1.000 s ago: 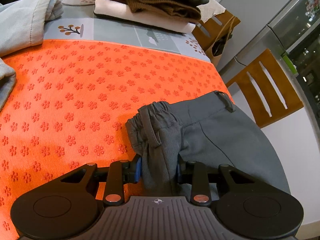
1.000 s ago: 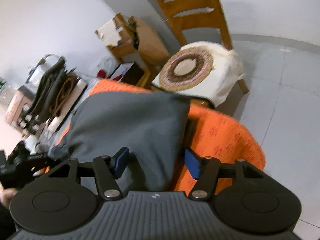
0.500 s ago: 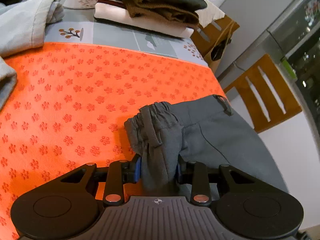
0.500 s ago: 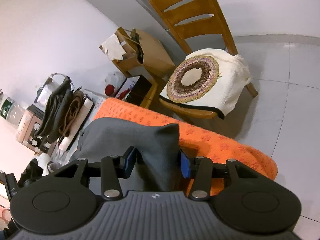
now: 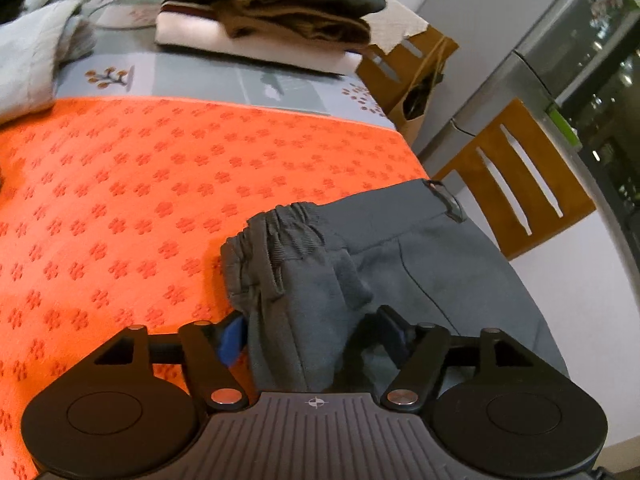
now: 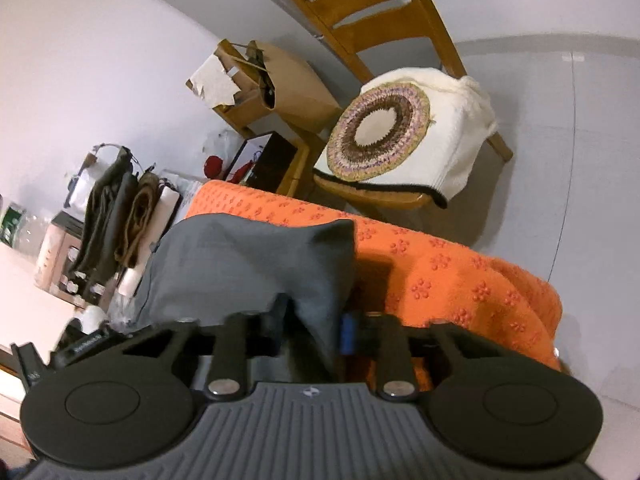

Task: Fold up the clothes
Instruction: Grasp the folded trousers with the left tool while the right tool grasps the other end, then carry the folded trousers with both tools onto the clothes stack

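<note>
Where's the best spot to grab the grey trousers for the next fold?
Take the grey trousers at the bunched elastic waistband corner, coming from the near edge of the orange mat. That thick gathered fold stands up from the mat, so it probably pinches easily.

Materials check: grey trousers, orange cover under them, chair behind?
Grey trousers: woven fabric, matte, probably a cotton or synthetic twill; fine ribbing shows at the gathered elastic waistband.
Orange cover: soft textile with raised flower pattern, towel-like.
Chair: wood, smooth semi-gloss, visible brown grain tone.
</note>
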Demonstrator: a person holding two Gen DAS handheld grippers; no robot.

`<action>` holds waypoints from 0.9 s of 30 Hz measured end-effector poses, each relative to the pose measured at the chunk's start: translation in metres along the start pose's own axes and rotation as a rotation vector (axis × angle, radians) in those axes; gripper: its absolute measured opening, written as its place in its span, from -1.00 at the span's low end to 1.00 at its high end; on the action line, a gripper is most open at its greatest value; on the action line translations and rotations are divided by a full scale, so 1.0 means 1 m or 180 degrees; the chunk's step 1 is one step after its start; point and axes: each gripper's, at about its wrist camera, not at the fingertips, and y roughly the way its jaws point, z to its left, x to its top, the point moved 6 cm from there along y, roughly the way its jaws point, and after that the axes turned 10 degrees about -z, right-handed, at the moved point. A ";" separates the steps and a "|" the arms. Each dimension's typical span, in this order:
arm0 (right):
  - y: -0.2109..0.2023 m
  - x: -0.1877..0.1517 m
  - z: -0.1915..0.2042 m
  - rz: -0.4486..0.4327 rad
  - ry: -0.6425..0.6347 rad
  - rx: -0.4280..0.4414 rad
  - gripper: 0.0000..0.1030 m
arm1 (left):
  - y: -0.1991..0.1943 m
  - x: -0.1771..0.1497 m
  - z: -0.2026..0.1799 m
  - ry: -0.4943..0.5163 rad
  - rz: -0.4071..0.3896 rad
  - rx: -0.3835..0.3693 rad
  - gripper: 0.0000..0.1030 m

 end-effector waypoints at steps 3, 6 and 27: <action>-0.003 0.002 0.009 -0.0004 -0.0111 -0.0015 -0.71 | 0.000 0.002 -0.001 -0.0031 -0.0046 -0.0013 -0.11; -0.009 0.009 0.024 -0.0036 -0.0228 -0.0023 -0.76 | -0.006 0.003 -0.001 -0.0030 -0.0149 -0.0061 -0.55; 0.019 0.175 0.225 0.0317 -0.1429 0.0858 -0.79 | -0.126 0.109 -0.059 -0.0028 -0.1436 -0.0130 -0.62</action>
